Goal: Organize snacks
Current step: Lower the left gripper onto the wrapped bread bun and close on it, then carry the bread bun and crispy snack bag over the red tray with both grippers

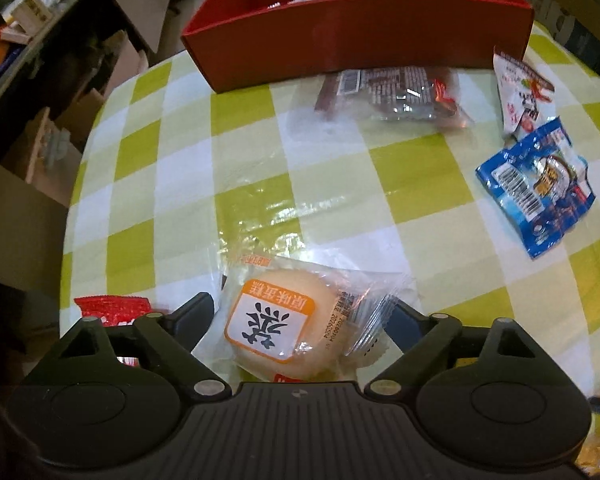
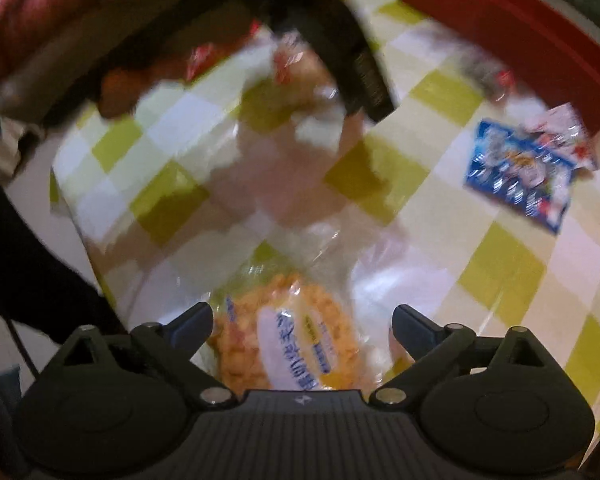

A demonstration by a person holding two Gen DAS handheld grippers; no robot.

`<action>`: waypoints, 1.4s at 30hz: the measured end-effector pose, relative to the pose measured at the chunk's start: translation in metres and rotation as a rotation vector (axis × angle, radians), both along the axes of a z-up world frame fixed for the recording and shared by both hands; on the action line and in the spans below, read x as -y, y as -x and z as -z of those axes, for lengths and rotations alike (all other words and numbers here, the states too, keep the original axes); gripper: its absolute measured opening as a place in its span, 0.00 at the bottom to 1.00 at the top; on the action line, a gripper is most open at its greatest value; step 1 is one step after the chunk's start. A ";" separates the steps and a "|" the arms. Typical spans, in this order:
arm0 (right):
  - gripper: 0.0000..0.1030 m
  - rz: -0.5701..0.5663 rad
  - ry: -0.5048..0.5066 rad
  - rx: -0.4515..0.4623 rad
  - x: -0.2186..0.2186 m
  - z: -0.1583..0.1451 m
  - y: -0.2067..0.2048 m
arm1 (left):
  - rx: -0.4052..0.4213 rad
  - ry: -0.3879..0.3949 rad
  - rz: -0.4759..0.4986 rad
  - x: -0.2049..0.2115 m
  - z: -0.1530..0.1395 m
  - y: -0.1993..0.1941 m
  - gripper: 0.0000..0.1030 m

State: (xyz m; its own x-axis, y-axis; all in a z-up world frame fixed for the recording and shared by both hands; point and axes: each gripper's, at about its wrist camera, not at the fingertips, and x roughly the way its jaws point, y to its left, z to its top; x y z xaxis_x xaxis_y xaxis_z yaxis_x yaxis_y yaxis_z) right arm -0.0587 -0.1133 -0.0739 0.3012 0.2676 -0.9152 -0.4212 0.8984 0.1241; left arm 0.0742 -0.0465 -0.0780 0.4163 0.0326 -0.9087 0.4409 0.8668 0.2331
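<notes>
Green-and-white checked tablecloth (image 1: 332, 184) over table; cardboard boxes & cluttered shelf in dim bkgd at left of left wrist view

Items, left wrist view:
- red box (image 1: 364, 36), open top, far edge of cloth, some wrappers inside
- clear pack w/ dark snack (image 1: 396, 94), just in front of box
- white/red packet (image 1: 518, 92), right of it, near box corner
- blue packet (image 1: 536, 188), barcode up, just below white/red one
- pale round cake in clear wrap (image 1: 288, 324), orange-bordered label, lying on cloth between left gripper (image 1: 300, 320) fingers; jaws wide, pads not pressing the cake, right finger at wrapper edge
- red wrapper (image 1: 110, 310), partly hidden behind left finger

Items, right wrist view (blurred):
- right gripper (image 2: 302, 322) jaws wide, apart from orange crumbly snack in clear wrap (image 2: 288, 344) lying between them on cloth
- person's hand (image 2: 60, 12) gripping the other tool, upper left
- blue packet and red box at right
</notes>
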 end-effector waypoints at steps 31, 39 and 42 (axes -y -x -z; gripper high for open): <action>0.79 0.107 0.047 0.063 0.016 -0.014 -0.015 | -0.014 0.036 -0.055 -0.005 -0.018 0.018 0.73; 0.79 0.144 0.026 0.095 0.021 -0.025 -0.019 | -0.004 0.044 -0.065 -0.010 -0.026 0.036 0.70; 0.79 0.161 0.026 0.109 0.023 -0.028 -0.020 | 0.009 0.053 -0.081 -0.011 -0.031 0.042 0.70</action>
